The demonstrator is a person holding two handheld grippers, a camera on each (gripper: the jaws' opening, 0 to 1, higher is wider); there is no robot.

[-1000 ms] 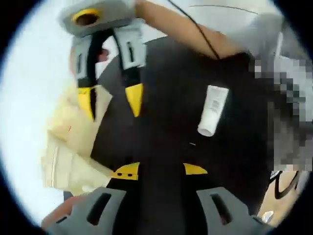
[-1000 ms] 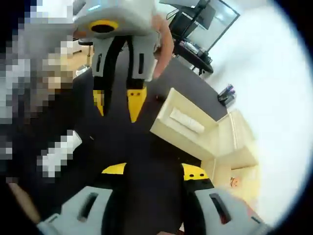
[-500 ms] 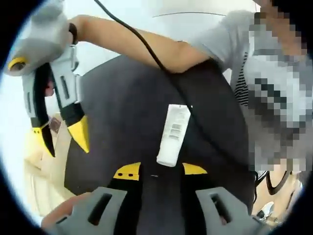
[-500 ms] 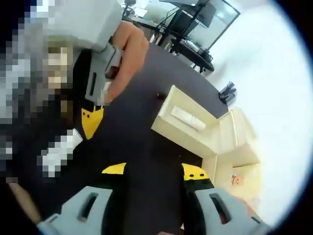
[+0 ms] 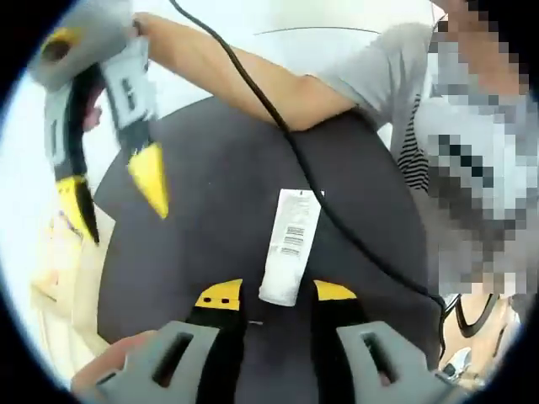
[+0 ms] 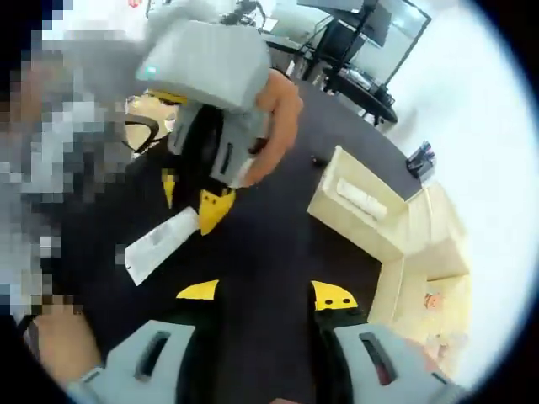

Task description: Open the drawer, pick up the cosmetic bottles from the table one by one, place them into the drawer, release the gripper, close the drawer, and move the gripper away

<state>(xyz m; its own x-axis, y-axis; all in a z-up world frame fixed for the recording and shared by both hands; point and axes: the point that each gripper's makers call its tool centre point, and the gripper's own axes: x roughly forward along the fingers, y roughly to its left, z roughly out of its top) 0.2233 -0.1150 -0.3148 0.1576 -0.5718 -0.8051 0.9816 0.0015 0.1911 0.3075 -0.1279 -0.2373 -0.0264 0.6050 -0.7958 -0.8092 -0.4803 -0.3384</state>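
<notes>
**Left gripper around the tube, drawer open**

In the left gripper view: lying flat on the dark table (image 5: 219,219), a white cosmetic tube (image 5: 289,246) with a barcode label, its lower end reaching in between the yellow tips of the left gripper (image 5: 275,295). Jaws spread wide, one tip on each side of the tube end, close to it — cannot tell if either tip touches. Tube not lifted, resting on the table. Up at the left of the same view, the right gripper (image 5: 118,189), held by a hand, jaws apart with nothing between the yellow tips. Below it, at the table edge, a pale wooden piece (image 5: 63,278), blurred. Running across the table from that gripper, a black cable (image 5: 337,223). Behind, a person's bare arm (image 5: 253,76) and grey sleeve.

In the right gripper view: the right gripper (image 6: 271,296) at the bottom, jaws wide open and empty, only dark table (image 6: 278,236) between them. Further up on the left, the left gripper (image 6: 192,198) in a hand, pointing down at the same white tube (image 6: 162,244), its yellow tips at the tube's upper end. At the right — a light wooden drawer (image 6: 358,223), pulled open from its cabinet (image 6: 429,252), with one white tube-shaped item (image 6: 362,198) already lying inside. Well apart from the tube on the table.
</notes>
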